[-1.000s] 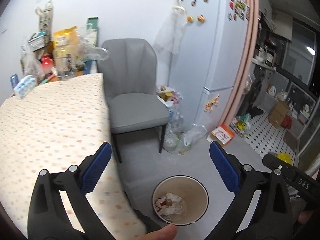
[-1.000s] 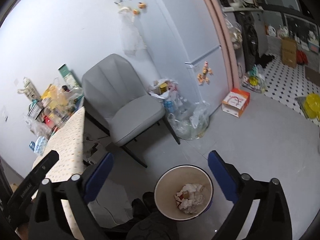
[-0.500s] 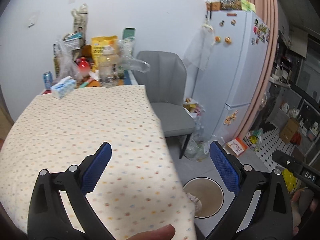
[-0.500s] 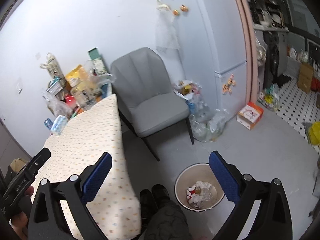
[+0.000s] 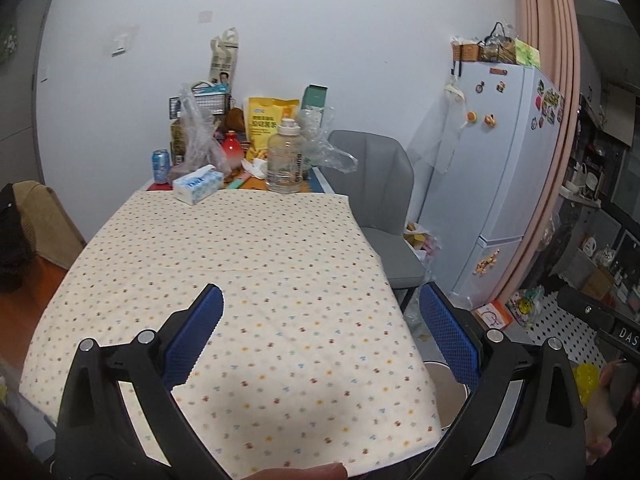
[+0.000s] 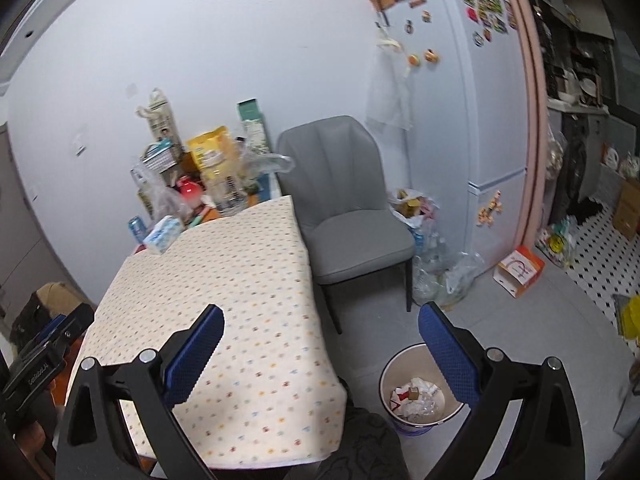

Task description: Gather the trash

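Observation:
A round white waste bin (image 6: 416, 394) stands on the grey floor to the right of the table, with crumpled paper and wrappers (image 6: 416, 398) inside. In the left wrist view only the bin's rim (image 5: 448, 392) shows past the table's corner. My left gripper (image 5: 322, 322) hovers open above the near part of the dotted tablecloth (image 5: 240, 280), nothing between its blue pads. My right gripper (image 6: 320, 340) is open too, held high over the table's right edge and the floor, with the bin below its right finger.
At the table's far end are a tissue box (image 5: 198, 185), a can (image 5: 160, 166), a clear jug (image 5: 285, 160), bags and snack packs. A grey chair (image 6: 352, 216) stands beside the table, then a fridge (image 6: 460, 128), floor bags (image 6: 436, 268), an orange-white box (image 6: 520, 270).
Both grippers have risen and swung left, from over the bin to the table. The tabletop now fills the left view, and the bin has slid to the lower right. Both stay open and empty.

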